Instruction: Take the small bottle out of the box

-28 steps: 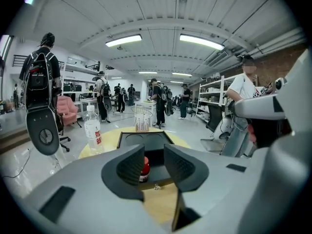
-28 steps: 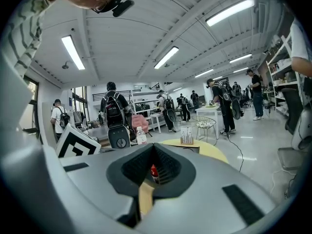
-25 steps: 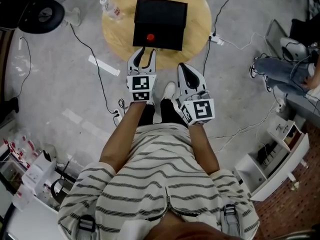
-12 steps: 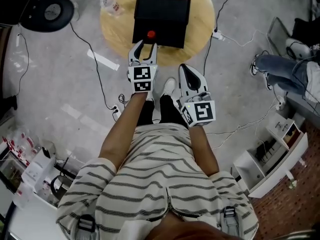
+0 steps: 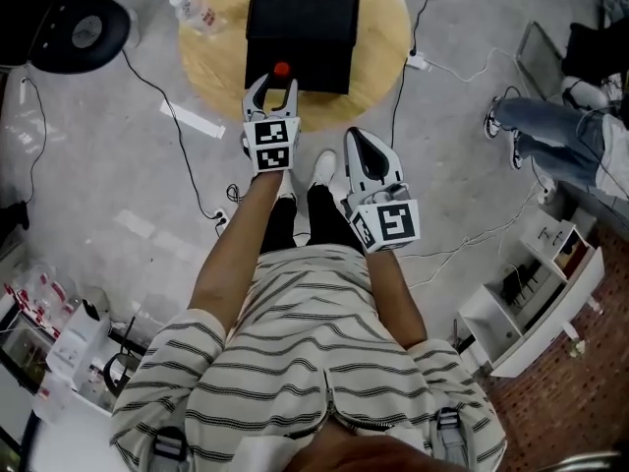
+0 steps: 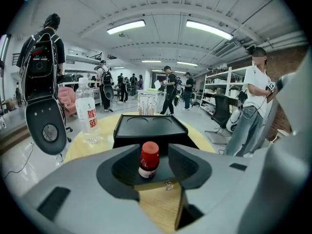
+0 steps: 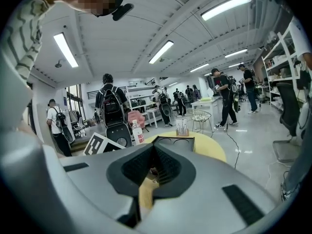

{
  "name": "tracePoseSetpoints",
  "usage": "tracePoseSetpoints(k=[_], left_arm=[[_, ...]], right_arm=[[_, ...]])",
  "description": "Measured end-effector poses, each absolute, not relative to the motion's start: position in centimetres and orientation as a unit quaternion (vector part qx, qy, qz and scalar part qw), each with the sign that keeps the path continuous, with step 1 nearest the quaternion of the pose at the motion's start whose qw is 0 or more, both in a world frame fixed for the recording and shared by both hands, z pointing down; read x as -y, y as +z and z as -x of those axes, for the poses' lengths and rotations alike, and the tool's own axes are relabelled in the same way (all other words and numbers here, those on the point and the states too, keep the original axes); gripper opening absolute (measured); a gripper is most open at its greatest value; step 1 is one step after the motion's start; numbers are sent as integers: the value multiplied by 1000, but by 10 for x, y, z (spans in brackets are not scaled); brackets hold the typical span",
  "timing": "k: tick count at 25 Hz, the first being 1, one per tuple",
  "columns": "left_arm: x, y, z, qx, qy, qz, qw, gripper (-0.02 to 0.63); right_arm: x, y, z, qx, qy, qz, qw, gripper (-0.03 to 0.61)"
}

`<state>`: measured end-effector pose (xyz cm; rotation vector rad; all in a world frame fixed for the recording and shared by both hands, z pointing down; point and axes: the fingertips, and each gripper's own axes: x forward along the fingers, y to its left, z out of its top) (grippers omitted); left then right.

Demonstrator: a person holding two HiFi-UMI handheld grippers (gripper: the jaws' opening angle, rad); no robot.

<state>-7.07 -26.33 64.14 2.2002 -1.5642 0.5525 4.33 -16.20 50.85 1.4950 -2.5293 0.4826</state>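
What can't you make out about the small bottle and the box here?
Label on the small bottle: too small to read, left gripper view.
Its body: head view shows only the red cap.
Inside of the box: right gripper view, hidden behind the fingers of the right gripper.

Long ceiling strips (image 6: 126, 27) flood the room with bright, even light, so shadows on the grey floor (image 5: 118, 165) are faint. Both gripper views bulge fisheye-style, with black corners. The small bottle (image 6: 148, 160) is sharp; the foreground closest to the lens looks soft.
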Motion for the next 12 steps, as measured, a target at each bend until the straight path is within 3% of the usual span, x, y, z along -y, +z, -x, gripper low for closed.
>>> tracePoseSetpoints(k=[12], left_arm=[[273,660,74,567,212,-772,195,192]], right_arm=[[157,508,-56,839,166,-511,86,18]])
